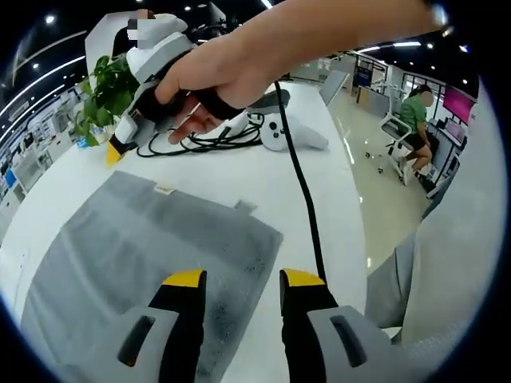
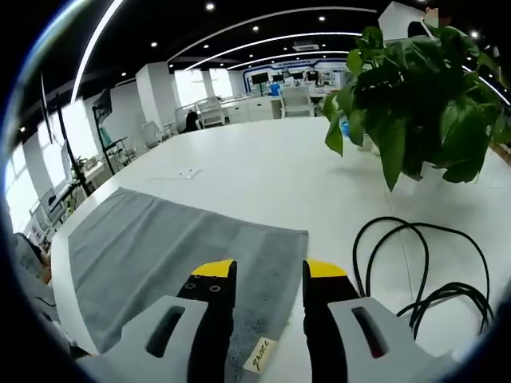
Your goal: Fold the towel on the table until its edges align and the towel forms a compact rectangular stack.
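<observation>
The grey towel (image 1: 152,255) is lying flat and unfolded on the white table (image 1: 239,171), ready for a first fold. The left claw (image 1: 235,279) is hovering parted and empty over one towel edge. The right claw (image 2: 267,271), likewise parted and empty, is hanging above the opposite edge, near its label (image 2: 259,355), whose writing is unreadable.

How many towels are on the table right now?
1. A single grey towel lies flat on the white table, just ahead of both tools; in the right gripper view it is left of the black cable.
</observation>
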